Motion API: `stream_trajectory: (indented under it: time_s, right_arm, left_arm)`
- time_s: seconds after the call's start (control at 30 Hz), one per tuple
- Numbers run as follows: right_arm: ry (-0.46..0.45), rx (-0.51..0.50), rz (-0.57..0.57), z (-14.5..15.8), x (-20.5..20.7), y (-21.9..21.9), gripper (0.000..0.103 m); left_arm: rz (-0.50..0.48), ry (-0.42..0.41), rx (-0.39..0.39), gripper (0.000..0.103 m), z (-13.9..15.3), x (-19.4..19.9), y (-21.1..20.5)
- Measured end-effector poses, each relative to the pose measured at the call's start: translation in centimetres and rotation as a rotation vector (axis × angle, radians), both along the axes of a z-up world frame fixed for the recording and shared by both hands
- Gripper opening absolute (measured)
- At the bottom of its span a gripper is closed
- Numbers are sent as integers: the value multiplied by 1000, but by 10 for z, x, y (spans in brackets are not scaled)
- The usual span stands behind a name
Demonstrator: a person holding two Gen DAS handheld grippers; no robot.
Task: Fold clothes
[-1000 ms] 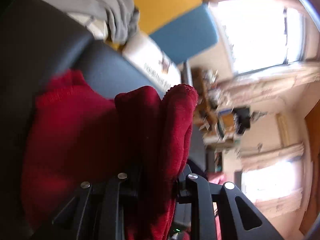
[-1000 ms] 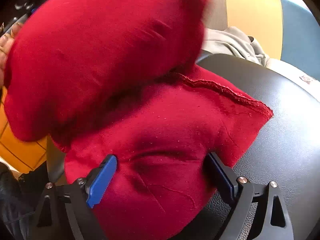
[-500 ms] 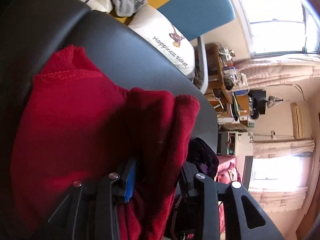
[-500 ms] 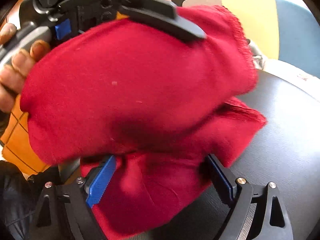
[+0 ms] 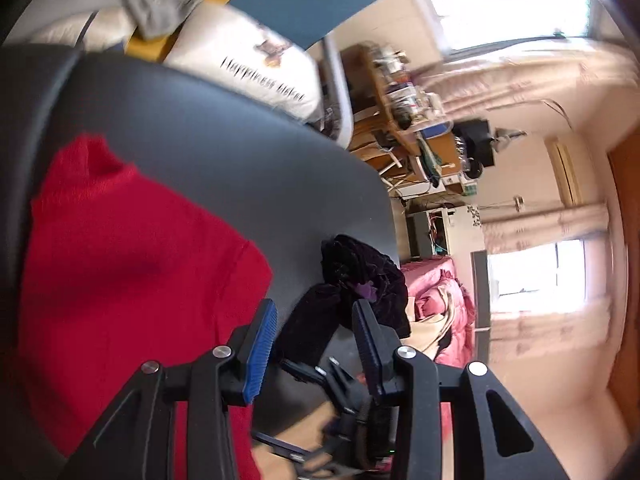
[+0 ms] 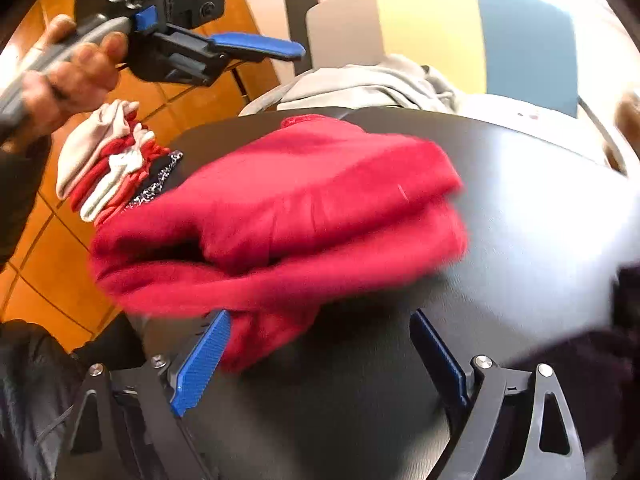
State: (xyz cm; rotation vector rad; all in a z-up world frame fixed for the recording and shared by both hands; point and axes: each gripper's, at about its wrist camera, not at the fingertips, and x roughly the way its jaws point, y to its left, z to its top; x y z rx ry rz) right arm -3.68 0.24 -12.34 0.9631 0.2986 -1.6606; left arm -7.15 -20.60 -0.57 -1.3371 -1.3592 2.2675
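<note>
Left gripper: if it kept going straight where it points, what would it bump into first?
Probably the dark velvety garment lying on the black table, just ahead of the left gripper; depth is unclear.

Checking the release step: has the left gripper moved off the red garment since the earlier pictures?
Yes. The left gripper has let go of the red garment and pulled back; its jaws, opening, now frame bare black table, with the garment lying folded to their left.

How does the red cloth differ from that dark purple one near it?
The red cloth is bright and lies folded in flat layers; the dark purple cloth is nearly black and sits crumpled in a heap. The red one looks larger. Both rest on the black table, untouched by either tongs.
</note>
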Motion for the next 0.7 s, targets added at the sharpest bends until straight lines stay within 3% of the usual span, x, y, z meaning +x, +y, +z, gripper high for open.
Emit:
stream_trajectory:
  time_s: [0.13, 0.23, 0.37, 0.47, 0.57, 0.63, 0.7]
  right_arm:
    - [-30, -41, -69, 25, 28, 49, 92]
    - [-100, -189, -37, 55, 46, 64, 92]
    - [-197, -296, 71, 74, 73, 30, 91]
    - [-261, -262, 103, 65, 78, -7, 90]
    - [-274, -199, 96, 54, 81, -34, 69]
    - [-287, -164, 49, 47, 78, -43, 9]
    - [-333, -193, 4, 42, 72, -33, 10]
  left_arm:
    - [39, 57, -131, 39, -1, 32, -28]
    - [71, 63, -215, 39, -13, 63, -53]
    - [128, 134, -234, 39, -28, 104, -81]
    - [129, 183, -265, 39, -35, 118, -83]
    - [76, 220, -284, 39, -45, 125, -74]
    - [29, 242, -299, 39, -54, 127, -63]
    - [-34, 255, -310, 39, -65, 128, -49]
